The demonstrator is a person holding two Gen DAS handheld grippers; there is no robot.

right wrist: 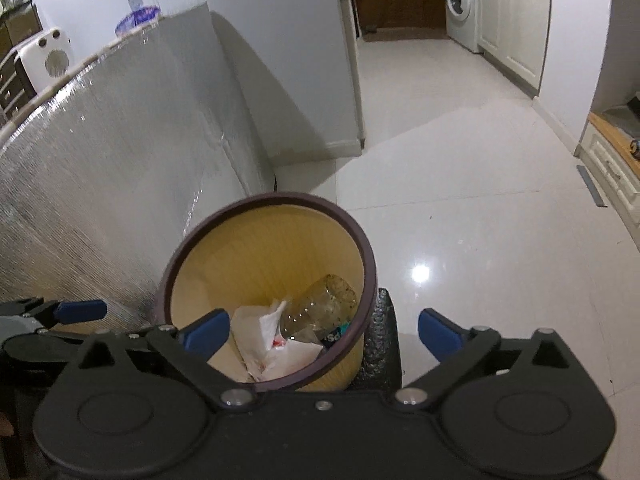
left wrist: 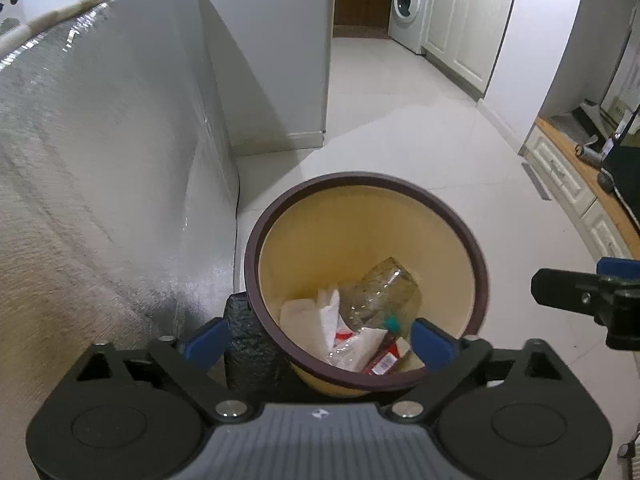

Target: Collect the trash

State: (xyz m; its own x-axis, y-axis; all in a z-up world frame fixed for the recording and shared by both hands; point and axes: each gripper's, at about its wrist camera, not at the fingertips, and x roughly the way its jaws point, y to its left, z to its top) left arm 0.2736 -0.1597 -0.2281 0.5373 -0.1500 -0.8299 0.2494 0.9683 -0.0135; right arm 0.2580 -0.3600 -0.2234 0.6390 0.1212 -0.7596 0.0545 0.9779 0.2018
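A yellow waste bin with a dark brown rim (left wrist: pixel 472 236) stands on the white floor; it also shows in the right wrist view (right wrist: pixel 360 240). Inside lie a clear plastic bottle (left wrist: pixel 384 292), white crumpled paper (left wrist: pixel 316 316) and a red packet (left wrist: pixel 382 362); the bottle (right wrist: pixel 324 304) and paper (right wrist: pixel 260 328) show from the right too. My left gripper (left wrist: pixel 318 338) is open above the bin's near rim, empty. My right gripper (right wrist: pixel 324 330) is open over the bin's near right rim, empty. A black foam roll (left wrist: pixel 248 344) stands against the bin, also seen from the right (right wrist: pixel 382 340).
A silver foil-covered panel (left wrist: pixel 104 152) stands left of the bin. White glossy floor (left wrist: pixel 400 140) stretches ahead to a washing machine (left wrist: pixel 410 4) and white cabinets (left wrist: pixel 468 20). A wooden-topped low cabinet (left wrist: pixel 592 184) with objects runs along the right.
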